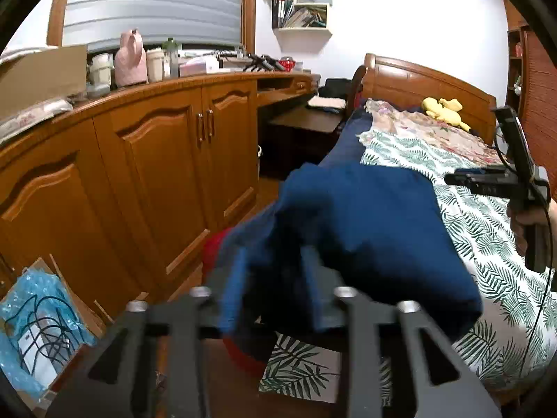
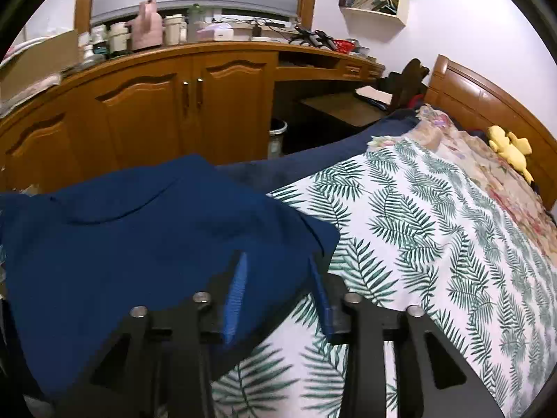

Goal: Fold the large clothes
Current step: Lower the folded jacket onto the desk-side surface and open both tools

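A large dark blue garment [image 1: 369, 230] lies over the near left corner of the bed and hangs off its edge; it fills the left of the right wrist view [image 2: 146, 230]. My left gripper [image 1: 275, 261] is open, its blurred blue-padded fingers [image 1: 233, 278] over the hanging blue fabric. My right gripper [image 2: 278, 264] is open above the garment's right edge, with fabric under its left finger [image 2: 236, 289]. The right gripper also shows at the far right of the left wrist view [image 1: 452, 179], held by a hand.
The bed has a white leaf-print sheet [image 2: 435, 237], a floral cover and a yellow plush toy [image 2: 510, 148] by the wooden headboard. Wooden cabinets [image 1: 146, 160] line the left. A red cloth [image 1: 216, 247] and a cardboard box with cables [image 1: 41, 324] are on the floor.
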`<state>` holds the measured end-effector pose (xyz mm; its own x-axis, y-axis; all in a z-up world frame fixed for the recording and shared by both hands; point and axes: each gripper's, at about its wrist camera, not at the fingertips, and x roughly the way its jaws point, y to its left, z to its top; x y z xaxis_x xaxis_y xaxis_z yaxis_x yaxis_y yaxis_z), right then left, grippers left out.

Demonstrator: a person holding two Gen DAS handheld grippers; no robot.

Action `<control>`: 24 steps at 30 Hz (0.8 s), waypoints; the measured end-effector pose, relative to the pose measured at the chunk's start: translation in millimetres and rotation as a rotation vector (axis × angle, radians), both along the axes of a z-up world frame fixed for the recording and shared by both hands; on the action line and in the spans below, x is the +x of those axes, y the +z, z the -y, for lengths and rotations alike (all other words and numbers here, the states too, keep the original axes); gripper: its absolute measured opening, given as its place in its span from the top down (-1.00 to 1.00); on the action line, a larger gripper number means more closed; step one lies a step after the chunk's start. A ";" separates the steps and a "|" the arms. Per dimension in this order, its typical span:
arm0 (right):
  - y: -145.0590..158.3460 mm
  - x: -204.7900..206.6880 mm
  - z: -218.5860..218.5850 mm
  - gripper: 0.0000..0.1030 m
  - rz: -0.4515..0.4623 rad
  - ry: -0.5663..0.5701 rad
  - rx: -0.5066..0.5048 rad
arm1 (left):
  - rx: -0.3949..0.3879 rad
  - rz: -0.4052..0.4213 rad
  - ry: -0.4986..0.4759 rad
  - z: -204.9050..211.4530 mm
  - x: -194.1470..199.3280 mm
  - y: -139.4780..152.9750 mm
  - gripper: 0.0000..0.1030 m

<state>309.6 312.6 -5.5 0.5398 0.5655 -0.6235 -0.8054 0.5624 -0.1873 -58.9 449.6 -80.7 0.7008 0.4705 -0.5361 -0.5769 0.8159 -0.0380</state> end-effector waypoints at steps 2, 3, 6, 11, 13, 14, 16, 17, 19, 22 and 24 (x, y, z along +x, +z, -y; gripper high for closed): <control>1.8 -12.7 8.5 0.09 0.000 0.010 0.023 | 0.002 0.021 -0.003 -1.9 -3.8 7.9 -0.20; 2.9 -16.1 12.9 0.07 -0.008 0.017 0.034 | 0.008 0.031 0.001 -0.4 -5.7 12.2 -0.36; 4.4 -32.0 36.3 0.03 -0.027 0.038 0.068 | 0.021 0.068 0.002 9.1 -8.7 26.2 -0.68; 1.5 -44.5 67.6 -0.11 -0.045 0.075 0.092 | 0.066 0.076 -0.013 37.0 -1.4 44.5 -0.84; 3.8 -49.4 79.3 -0.20 -0.050 0.089 0.107 | 0.071 0.088 -0.029 46.4 3.5 51.7 -0.84; 3.3 -47.3 82.9 -0.25 -0.054 0.097 0.112 | 0.073 0.092 -0.036 51.8 6.4 54.8 -0.84; 3.7 -54.1 94.5 -0.32 -0.052 0.106 0.119 | 0.080 0.097 -0.039 59.6 10.8 58.8 -0.84; 4.5 -56.8 100.8 -0.34 -0.052 0.110 0.124 | 0.083 0.097 -0.043 63.8 13.1 60.5 -0.84; 5.2 -63.2 113.7 -0.41 -0.053 0.111 0.135 | 0.078 0.093 -0.070 73.8 20.5 61.7 -0.84; 3.0 -67.9 133.0 -0.47 -0.064 0.115 0.154 | 0.069 0.079 -0.103 92.4 31.9 58.3 -0.84; 0.6 -69.8 148.6 -0.49 -0.069 0.104 0.167 | 0.070 0.070 -0.128 105.3 38.6 55.3 -0.84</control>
<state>239.7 164.0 -5.0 0.4324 0.7146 -0.5499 -0.8685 0.4940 -0.0409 -20.2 344.3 -25.5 0.7920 0.4094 -0.4530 -0.4659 0.8847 -0.0150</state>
